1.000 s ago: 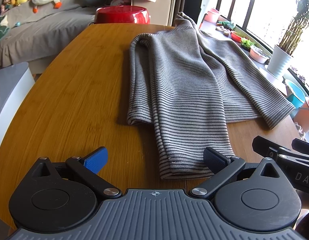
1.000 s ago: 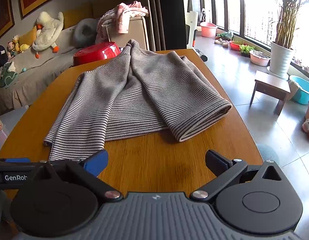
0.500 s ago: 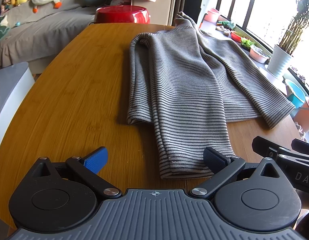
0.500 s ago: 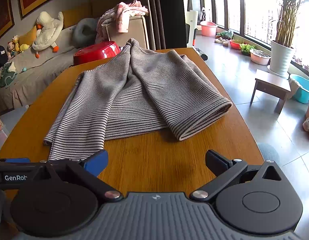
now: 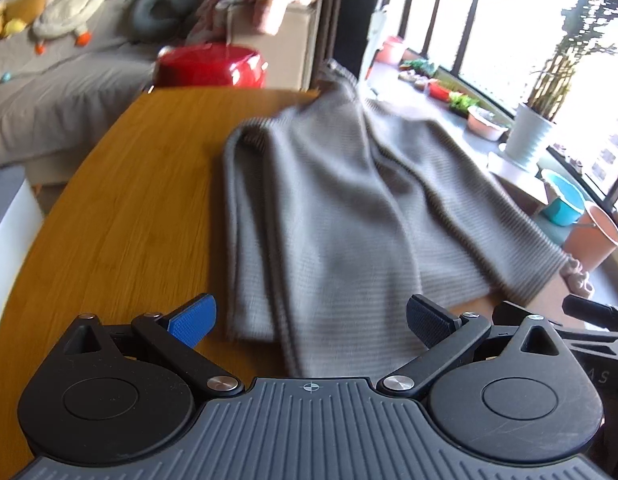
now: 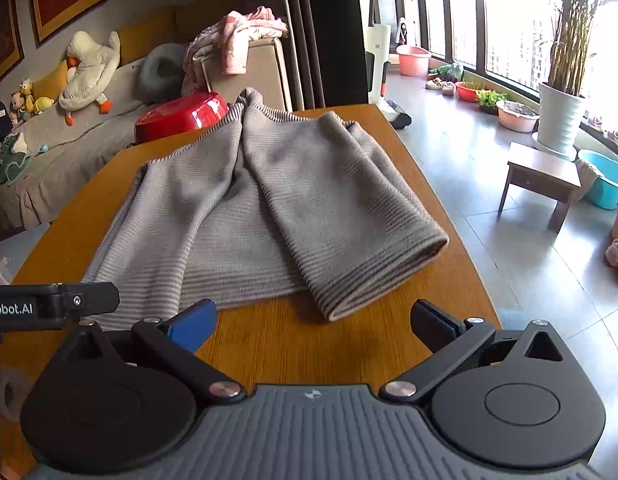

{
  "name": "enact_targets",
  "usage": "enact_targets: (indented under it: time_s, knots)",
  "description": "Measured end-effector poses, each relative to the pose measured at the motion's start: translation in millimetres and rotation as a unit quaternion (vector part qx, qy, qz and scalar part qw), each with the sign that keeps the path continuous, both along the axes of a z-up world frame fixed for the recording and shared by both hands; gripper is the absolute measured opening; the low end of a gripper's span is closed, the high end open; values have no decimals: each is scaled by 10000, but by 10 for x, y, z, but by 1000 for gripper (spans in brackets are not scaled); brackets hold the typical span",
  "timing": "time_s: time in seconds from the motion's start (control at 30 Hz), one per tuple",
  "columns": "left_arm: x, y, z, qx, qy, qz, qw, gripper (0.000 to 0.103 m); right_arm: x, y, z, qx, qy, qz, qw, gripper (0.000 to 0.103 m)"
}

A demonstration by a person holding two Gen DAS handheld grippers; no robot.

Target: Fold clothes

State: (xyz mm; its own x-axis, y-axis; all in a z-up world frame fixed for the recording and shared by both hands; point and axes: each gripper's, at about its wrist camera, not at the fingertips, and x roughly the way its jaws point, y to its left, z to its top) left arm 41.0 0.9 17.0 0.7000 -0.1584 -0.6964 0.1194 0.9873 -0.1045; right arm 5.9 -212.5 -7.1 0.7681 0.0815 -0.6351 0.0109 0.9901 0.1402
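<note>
At the bottom of both frames: two sets of jaws spread wide, gripping nothing, with the sweater just ahead.

The left gripper (image 5: 311, 320) hangs with its jaws far apart over the near hem of the striped sweater (image 5: 333, 216), the cloth lying between the pads but not pinched; the right gripper (image 6: 313, 320) is equally wide, empty, above bare counter (image 6: 349, 344) just short of the folded sleeve end at lower centre. The sweater sprawls across the middle of the counter, its collar draping off the far edge at upper centre. My worry: a closing bite could take only the top layer, so the fold drags unevenly, or a pull could slide the whole garment toward the right edge. The left view is blurred, so aim there looks uncertain.
</note>
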Motion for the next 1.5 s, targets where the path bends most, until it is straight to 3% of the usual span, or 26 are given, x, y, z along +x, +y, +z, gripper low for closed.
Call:
enact_targets:
  time_s: [0.17,0.27,0.43,0.53,0.7,0.9,1.1,1.27,1.43,1.5]
  knots:
    - [396,-67,-13,-75,109,-265,9996,103,424,-209,71,451,-354,-50,9983,103]
    - [624,-61,-80,-263,240,-329,9988,103,806,-266,55,737,-192,-32,9971,103]
    - [906,22,-264,-568,441,-252,9971,103,1398,-367,-111,1717,50,-1,9851,103]
    - [883,86,-306,-689,324,-329,9966,103,1443,-365,-163,1838,-108,15,9829,103]
    - [777,122,-343,-725,207,-501,9959,103,1294,-201,-125,1205,104,570,9910,103]
    - [341,215,-323,-590,307,-840,9942,103,735,-388,-96,1820,295,828,9794,103]
    - [22,223,-365,-240,186,-1232,9919,103,152,-340,-118,1803,214,1024,9780,103]
    - [83,192,-327,-350,168,-1081,9934,101,44,-260,-95,1606,238,1217,9792,103]
    - [109,109,-326,-255,-383,-1125,9926,64,36,-241,-103,1538,165,1255,9800,103]
    - [169,132,-300,-195,-500,-983,9937,13,28,-227,-106,1471,136,1292,9806,103]
